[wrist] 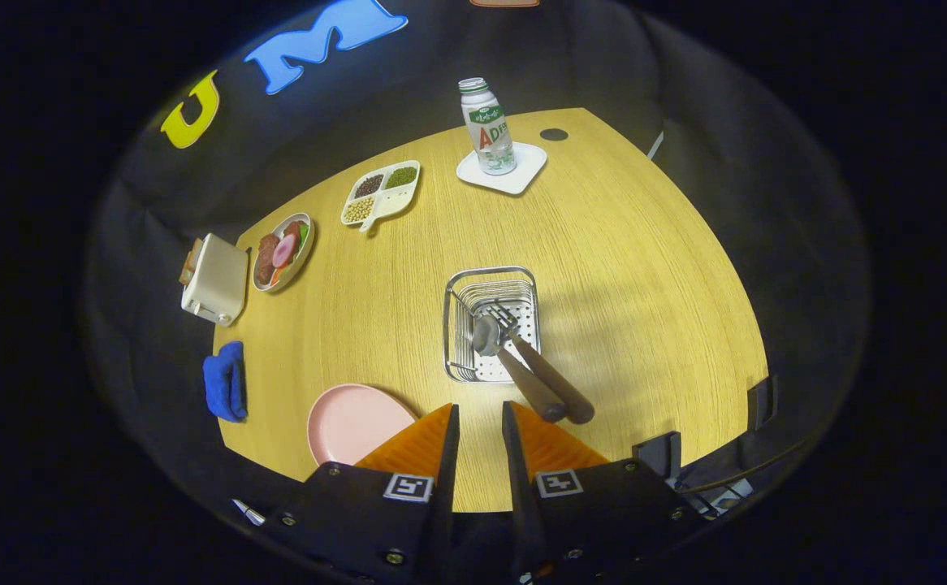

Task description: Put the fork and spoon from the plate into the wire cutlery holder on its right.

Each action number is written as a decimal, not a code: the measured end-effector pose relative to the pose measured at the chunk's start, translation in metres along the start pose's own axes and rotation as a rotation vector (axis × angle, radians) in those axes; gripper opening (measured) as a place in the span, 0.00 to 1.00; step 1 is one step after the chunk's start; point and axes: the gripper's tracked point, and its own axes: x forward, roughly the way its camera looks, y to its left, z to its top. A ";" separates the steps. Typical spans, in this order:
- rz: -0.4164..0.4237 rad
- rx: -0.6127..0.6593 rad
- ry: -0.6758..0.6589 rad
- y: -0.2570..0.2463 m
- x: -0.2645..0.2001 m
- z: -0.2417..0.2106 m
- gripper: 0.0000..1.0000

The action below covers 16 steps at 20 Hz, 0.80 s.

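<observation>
A wire cutlery holder (491, 323) stands on the wooden table just ahead of my fingers. A spoon (488, 335) and a fork (509, 315) rest inside it, heads down in the basket, their brown handles sticking out over the near rim toward me. The pink plate (353, 422) lies bare to the left of the holder, beside my left finger. My gripper (480, 410) hovers above the table's near edge with its fingers a small gap apart, and nothing is between them.
Farther back stand a drink bottle (488, 126) on a white coaster (503, 168), a divided dish of beans (381, 193), a plate of food (282, 252) and a white toaster (215, 279). A blue cloth (225, 380) lies at the table's left edge.
</observation>
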 end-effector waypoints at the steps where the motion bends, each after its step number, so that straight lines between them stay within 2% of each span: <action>1: 0.001 0.000 -0.009 0.002 -0.003 0.001 0.32; 11: -0.073 -0.082 -0.196 0.003 -0.041 0.020 0.32; 16: -0.052 -0.107 -0.251 0.018 -0.057 0.020 0.32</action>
